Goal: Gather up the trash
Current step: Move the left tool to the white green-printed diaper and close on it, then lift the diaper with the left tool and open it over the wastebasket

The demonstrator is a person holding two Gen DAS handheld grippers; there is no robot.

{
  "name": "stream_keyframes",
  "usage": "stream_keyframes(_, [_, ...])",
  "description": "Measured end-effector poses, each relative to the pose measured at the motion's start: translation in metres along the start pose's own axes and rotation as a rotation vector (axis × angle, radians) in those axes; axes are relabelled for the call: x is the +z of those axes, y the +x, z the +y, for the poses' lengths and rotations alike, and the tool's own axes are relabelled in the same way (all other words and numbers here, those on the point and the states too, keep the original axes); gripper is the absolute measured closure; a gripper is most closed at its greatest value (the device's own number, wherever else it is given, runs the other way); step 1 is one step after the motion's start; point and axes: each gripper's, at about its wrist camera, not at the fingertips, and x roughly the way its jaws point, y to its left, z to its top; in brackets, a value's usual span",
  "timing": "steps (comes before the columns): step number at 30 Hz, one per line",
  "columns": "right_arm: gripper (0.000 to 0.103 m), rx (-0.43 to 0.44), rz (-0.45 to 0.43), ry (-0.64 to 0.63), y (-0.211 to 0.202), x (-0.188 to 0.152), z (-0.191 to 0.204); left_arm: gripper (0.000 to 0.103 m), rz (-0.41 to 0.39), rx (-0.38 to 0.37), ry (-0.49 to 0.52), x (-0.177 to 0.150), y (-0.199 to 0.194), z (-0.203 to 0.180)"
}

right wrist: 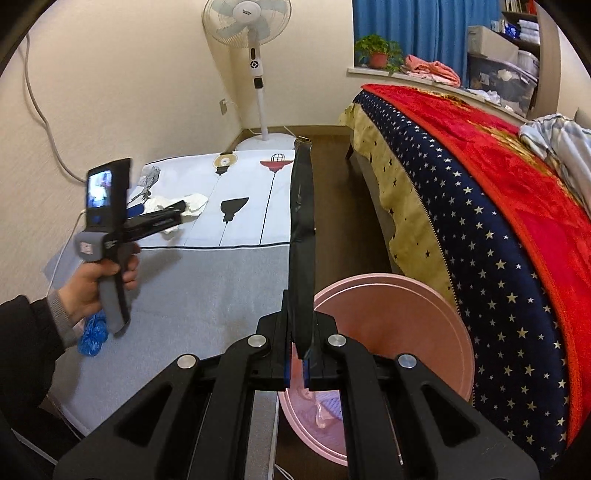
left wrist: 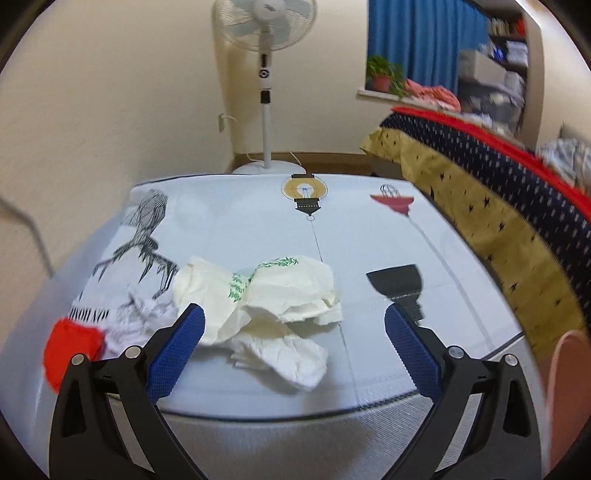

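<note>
Left gripper (left wrist: 293, 332) spread wide around crumpled tissue (left wrist: 266, 306) on the mat, lined up to grab; right gripper (right wrist: 297, 369) pressed together (pinching nothing visible) over pink bin (right wrist: 399, 310) nearby.

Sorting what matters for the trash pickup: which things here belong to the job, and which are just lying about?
Job: crumpled tissue, white paper wad, red scrap, pink bin, left tool.

Lying about: fan, plant, red blanket.
</note>
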Motion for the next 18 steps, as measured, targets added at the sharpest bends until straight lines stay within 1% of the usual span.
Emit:
stream_keyframes(1, [0.099, 0.004, 0.004, 0.001, 0.001, 0.000, 0.000, 0.008, 0.001, 0.005, 0.004, 0.001, 0.004, 0.000])
stream_keyframes(4, [0.099, 0.011, 0.011, 0.000, 0.002, -0.001, 0.001, 0.008, 0.023, -0.003, -0.032, 0.004, 0.015, 0.006])
stream_keyframes(7, [0.098, 0.029, 0.022, 0.011, 0.005, 0.000, 0.002, 0.008, 0.079, -0.030, -0.048, 0.006, 0.029, 0.011])
stream_keyframes(10, [0.098, 0.030, 0.026, 0.005, 0.006, 0.000, 0.004, 0.009, 0.108, -0.052, -0.059, 0.005, 0.036, 0.014])
stream_keyframes(11, [0.098, 0.031, 0.029, 0.002, 0.007, 0.000, 0.006, 0.010, 0.119, -0.056, -0.060, 0.005, 0.038, 0.014])
stream_keyframes(14, [0.098, 0.031, 0.033, -0.001, 0.009, -0.001, 0.008, 0.026, 0.143, -0.062, -0.064, 0.003, 0.042, 0.015])
stream_keyframes(15, [0.098, 0.032, 0.034, -0.001, 0.009, -0.002, 0.009, 0.035, 0.142, -0.058, -0.065, 0.003, 0.042, 0.016])
stream_keyframes(16, [0.098, 0.034, 0.037, -0.001, 0.009, -0.002, 0.010, 0.039, 0.142, -0.065, -0.065, 0.003, 0.042, 0.016])
stream_keyframes(18, [0.098, 0.034, 0.041, -0.001, 0.010, -0.003, 0.010, 0.050, 0.137, -0.056, -0.055, 0.003, 0.041, 0.019])
